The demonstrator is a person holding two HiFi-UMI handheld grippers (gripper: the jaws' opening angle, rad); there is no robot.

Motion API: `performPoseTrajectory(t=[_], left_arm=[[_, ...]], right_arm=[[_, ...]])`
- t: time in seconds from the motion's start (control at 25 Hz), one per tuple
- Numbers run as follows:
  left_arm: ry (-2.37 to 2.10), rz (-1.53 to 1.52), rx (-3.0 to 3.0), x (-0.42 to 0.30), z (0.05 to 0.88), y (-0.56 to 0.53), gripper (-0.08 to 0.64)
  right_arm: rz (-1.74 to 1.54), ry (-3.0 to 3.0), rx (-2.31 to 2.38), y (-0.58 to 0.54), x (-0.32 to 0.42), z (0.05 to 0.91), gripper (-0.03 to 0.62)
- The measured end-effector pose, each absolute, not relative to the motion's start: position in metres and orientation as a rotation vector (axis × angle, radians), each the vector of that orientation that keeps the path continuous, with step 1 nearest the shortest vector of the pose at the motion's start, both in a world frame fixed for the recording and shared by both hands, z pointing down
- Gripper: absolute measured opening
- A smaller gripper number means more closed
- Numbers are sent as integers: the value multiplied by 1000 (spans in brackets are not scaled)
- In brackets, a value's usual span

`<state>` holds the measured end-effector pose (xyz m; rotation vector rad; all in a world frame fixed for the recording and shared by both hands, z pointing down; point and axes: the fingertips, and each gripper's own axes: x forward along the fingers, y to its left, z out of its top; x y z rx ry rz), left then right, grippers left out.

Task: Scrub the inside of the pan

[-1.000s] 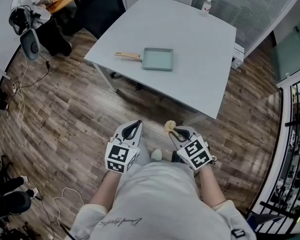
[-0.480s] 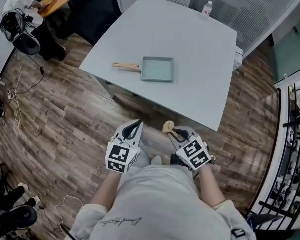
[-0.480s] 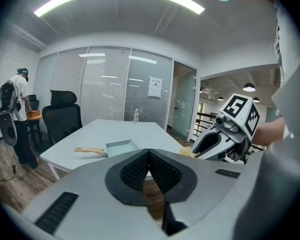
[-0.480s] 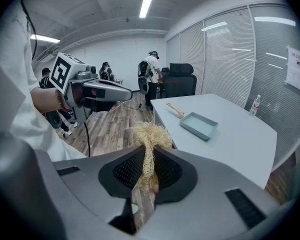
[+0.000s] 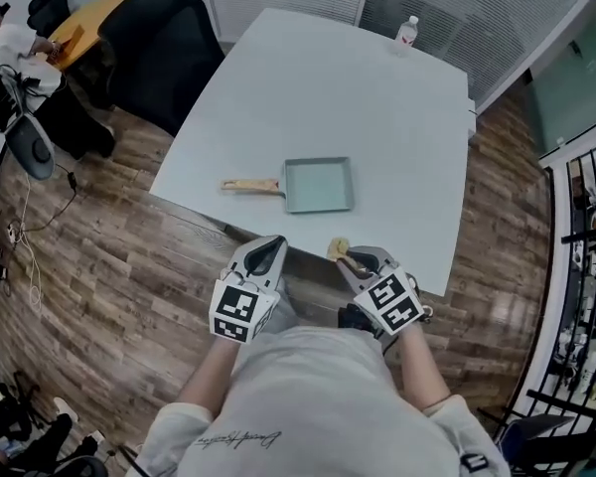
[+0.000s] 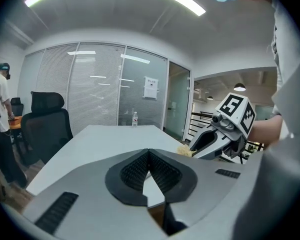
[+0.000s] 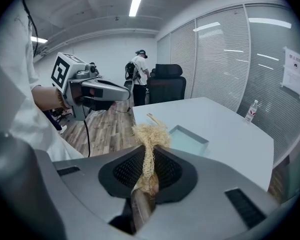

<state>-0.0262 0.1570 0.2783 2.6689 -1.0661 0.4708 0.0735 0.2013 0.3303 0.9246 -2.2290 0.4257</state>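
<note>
1. Hidden: lower end of scrubber buried between the pads of the right gripper. Only the frayed tuft clear of the fingertips.
2. Masked: near corner of pan behind that tuft in the right gripper view. Near part of table behind the body of the left gripper in the left gripper view.
3. Too small to read: print on bottle, far beyond both sets of fingertips.
4. Pan: shallow, rectangular, pale green, flat on the table ahead of both sets of fingertips, apart from them. Handle straight ahead of the left fingertips. Interior plain, with nothing visible inside.
5. Left fingers: closed pad to pad, nothing between.
6. Right fingers: clamped narrow on the scrubber, tuft projecting forward toward the pan.
7. Both grippers side by side, just short of the near table edge.
</note>
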Motion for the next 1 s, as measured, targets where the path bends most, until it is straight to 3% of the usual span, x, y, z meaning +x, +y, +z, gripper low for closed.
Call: performPoseTrajectory(t=[0.36,1.0], left_arm=[[-931,517,2765,-45,270,81,12],[-896,543,2728,-48,282,45,12]], right_arm=[[431,-2215,1048,122,51,322,67],[473,-2183,1068,86,64,329,67]])
